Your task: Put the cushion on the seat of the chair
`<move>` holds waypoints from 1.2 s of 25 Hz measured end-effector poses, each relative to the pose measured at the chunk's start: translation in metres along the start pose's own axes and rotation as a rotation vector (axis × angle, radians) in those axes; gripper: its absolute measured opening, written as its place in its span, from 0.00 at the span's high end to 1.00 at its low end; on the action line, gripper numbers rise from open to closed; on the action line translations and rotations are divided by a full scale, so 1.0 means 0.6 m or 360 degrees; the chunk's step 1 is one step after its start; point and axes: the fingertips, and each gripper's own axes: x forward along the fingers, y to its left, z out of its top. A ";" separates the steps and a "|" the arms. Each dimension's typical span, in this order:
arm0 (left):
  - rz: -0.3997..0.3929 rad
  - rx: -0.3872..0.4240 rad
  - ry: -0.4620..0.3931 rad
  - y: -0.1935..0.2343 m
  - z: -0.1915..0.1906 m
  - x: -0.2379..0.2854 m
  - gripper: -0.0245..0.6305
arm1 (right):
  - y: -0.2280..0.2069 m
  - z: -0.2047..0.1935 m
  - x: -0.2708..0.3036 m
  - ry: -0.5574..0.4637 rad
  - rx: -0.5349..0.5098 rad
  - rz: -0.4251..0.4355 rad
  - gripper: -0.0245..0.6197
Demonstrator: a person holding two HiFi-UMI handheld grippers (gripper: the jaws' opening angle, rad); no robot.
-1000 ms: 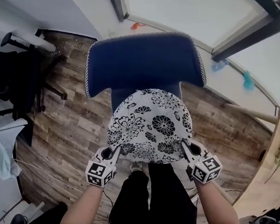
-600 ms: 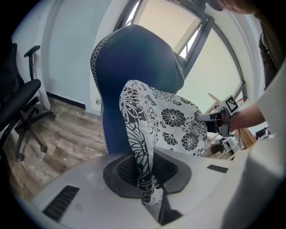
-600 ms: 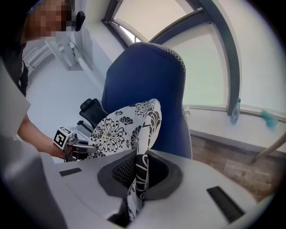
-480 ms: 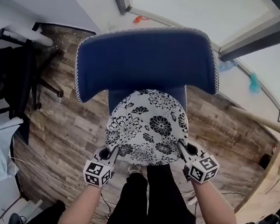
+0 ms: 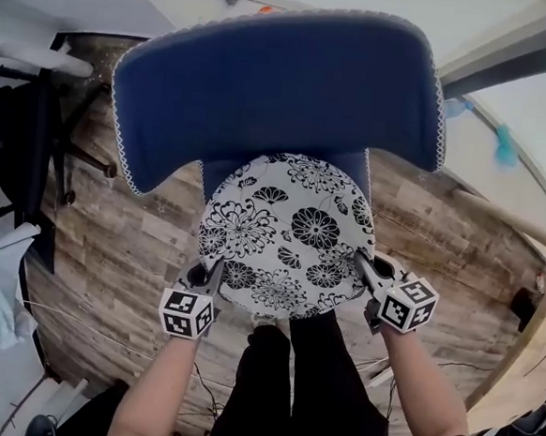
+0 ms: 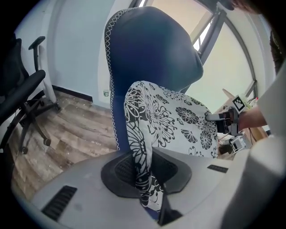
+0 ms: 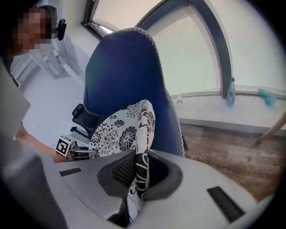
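Cushion (image 5: 286,234), floral, lies flat over the seat of the blue chair (image 5: 274,81), reaching past its front edge; possibly touching, seat hidden. Left gripper (image 5: 212,275) is clamped on the cushion's left rim, right gripper (image 5: 365,267) on its right rim.

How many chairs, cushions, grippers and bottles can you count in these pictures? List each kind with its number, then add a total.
Chairs: 2, the blue chair and the black office chair
Cushions: 1, the cushion
Grippers: 2, the left gripper and the right gripper, both clamped on the cushion
Bottles: 1, the bottle
Total: 6
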 end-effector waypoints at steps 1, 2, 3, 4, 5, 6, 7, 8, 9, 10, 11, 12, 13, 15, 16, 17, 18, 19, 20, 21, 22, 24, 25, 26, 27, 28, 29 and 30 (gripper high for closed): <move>0.0013 0.0000 0.0008 0.004 -0.003 0.005 0.91 | -0.004 -0.003 0.002 0.0012 -0.0002 -0.0008 0.90; 0.0031 0.0001 0.0020 0.009 -0.006 0.010 0.91 | -0.007 -0.006 0.004 0.0024 -0.0003 -0.0020 0.90; 0.0057 0.0007 0.0035 0.014 -0.009 0.013 0.90 | -0.012 -0.008 0.006 0.0035 -0.0002 -0.0036 0.90; 0.0092 0.0017 0.0050 0.022 -0.010 0.016 0.87 | -0.017 -0.011 0.008 0.0043 0.0003 -0.0054 0.90; 0.0130 0.0024 0.0060 0.030 -0.011 0.018 0.82 | -0.021 -0.013 0.010 0.0050 0.0013 -0.0071 0.90; 0.0165 0.0020 0.0064 0.038 -0.011 0.018 0.77 | -0.025 -0.015 0.012 0.0055 0.0023 -0.0084 0.90; 0.0196 0.0005 0.0063 0.046 -0.012 0.017 0.72 | -0.028 -0.016 0.014 0.0059 0.0031 -0.0094 0.90; 0.0224 -0.0019 0.0059 0.055 -0.013 0.015 0.68 | -0.030 -0.017 0.016 0.0061 0.0035 -0.0102 0.90; 0.0252 -0.0045 0.0053 0.064 -0.015 0.012 0.64 | -0.032 -0.018 0.017 0.0064 0.0037 -0.0111 0.90; 0.0276 -0.0070 0.0045 0.073 -0.017 0.008 0.64 | -0.033 -0.020 0.018 0.0065 0.0042 -0.0118 0.90; 0.0293 -0.0092 0.0034 0.081 -0.018 0.003 0.64 | -0.034 -0.021 0.018 0.0065 0.0051 -0.0123 0.90; 0.0300 -0.0106 0.0022 0.086 -0.019 -0.002 0.64 | -0.034 -0.022 0.018 0.0061 0.0060 -0.0126 0.90; 0.0301 -0.0108 0.0009 0.090 -0.018 -0.006 0.64 | -0.034 -0.023 0.018 0.0057 0.0065 -0.0131 0.90; 0.0308 -0.0079 -0.0020 0.095 -0.011 -0.015 0.64 | -0.036 -0.023 0.019 0.0062 0.0046 -0.0162 0.90; 0.0318 -0.0064 -0.0037 0.098 -0.006 -0.020 0.64 | -0.038 -0.024 0.020 0.0076 0.0025 -0.0194 0.90; 0.0329 -0.0059 -0.0056 0.101 -0.002 -0.025 0.64 | -0.042 -0.027 0.019 0.0099 -0.0002 -0.0236 0.90; 0.0338 -0.0062 -0.0073 0.103 0.001 -0.031 0.64 | -0.047 -0.030 0.018 0.0122 -0.0030 -0.0283 0.88; 0.0345 -0.0070 -0.0088 0.105 0.004 -0.037 0.64 | -0.051 -0.033 0.016 0.0134 -0.0054 -0.0324 0.81; 0.0351 -0.0078 -0.0101 0.106 0.006 -0.043 0.64 | -0.055 -0.033 0.014 0.0131 -0.0070 -0.0353 0.75; 0.0356 -0.0082 -0.0112 0.108 0.010 -0.048 0.64 | -0.056 -0.030 0.012 0.0120 -0.0085 -0.0376 0.70; 0.0359 -0.0083 -0.0125 0.108 0.015 -0.053 0.64 | -0.058 -0.025 0.009 0.0108 -0.0106 -0.0404 0.65; 0.0361 -0.0076 -0.0160 0.105 0.029 -0.063 0.64 | -0.060 -0.010 -0.003 0.0088 -0.0176 -0.0479 0.61; 0.0358 -0.0072 -0.0180 0.102 0.036 -0.069 0.64 | -0.059 0.000 -0.011 0.0073 -0.0207 -0.0510 0.60; 0.0352 -0.0069 -0.0202 0.097 0.043 -0.076 0.64 | -0.057 0.009 -0.019 0.0048 -0.0221 -0.0525 0.60; 0.0342 -0.0062 -0.0224 0.092 0.051 -0.083 0.64 | -0.053 0.017 -0.027 0.0015 -0.0218 -0.0524 0.60; 0.0330 -0.0050 -0.0247 0.086 0.059 -0.090 0.64 | -0.048 0.024 -0.033 -0.0023 -0.0208 -0.0512 0.60; 0.0319 -0.0031 -0.0273 0.082 0.068 -0.096 0.64 | -0.043 0.032 -0.037 -0.0061 -0.0204 -0.0496 0.60; 0.0310 -0.0007 -0.0299 0.079 0.077 -0.100 0.64 | -0.036 0.043 -0.041 -0.0104 -0.0209 -0.0477 0.60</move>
